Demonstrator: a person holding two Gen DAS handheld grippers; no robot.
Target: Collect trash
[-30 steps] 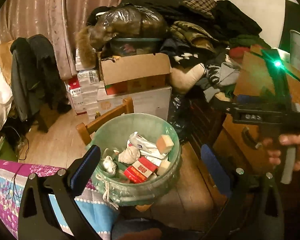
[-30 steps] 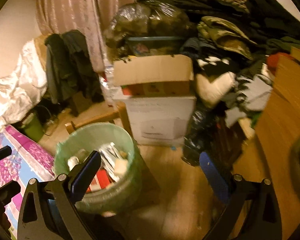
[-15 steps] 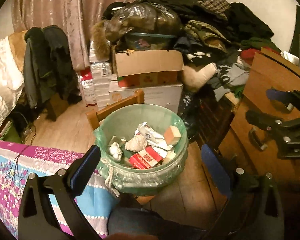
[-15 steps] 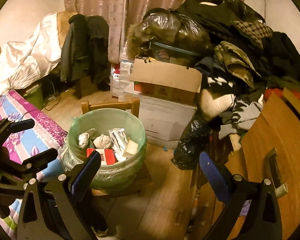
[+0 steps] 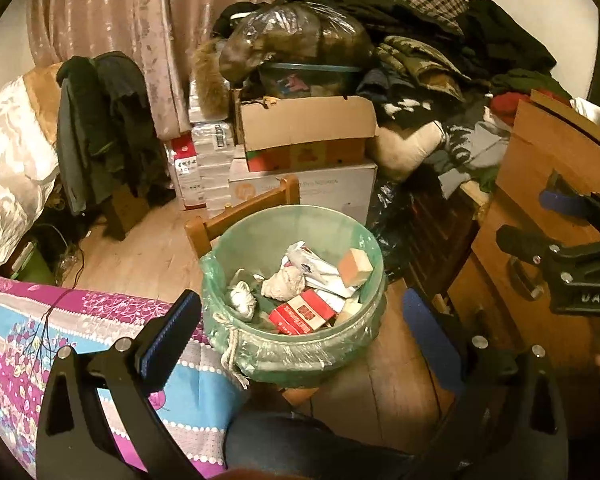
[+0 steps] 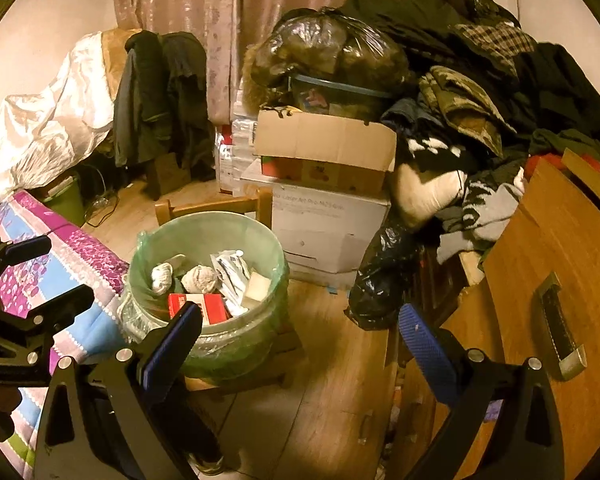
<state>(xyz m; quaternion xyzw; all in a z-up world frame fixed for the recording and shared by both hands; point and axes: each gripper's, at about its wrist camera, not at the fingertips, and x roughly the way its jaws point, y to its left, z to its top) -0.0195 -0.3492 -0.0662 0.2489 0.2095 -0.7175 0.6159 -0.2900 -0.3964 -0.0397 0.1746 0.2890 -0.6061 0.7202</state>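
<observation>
Both tools — left tool (image 5: 300, 334), right tool (image 6: 300, 332) — gape empty above the trash bin (image 5: 256, 232).

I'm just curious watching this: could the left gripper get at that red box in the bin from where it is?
Probably yes. The left gripper is open, the bin has no lid, and the red box lies on top of the other trash, with nothing between.

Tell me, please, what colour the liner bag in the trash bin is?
The liner bag is translucent pale green, clearest in the left wrist view.
</observation>
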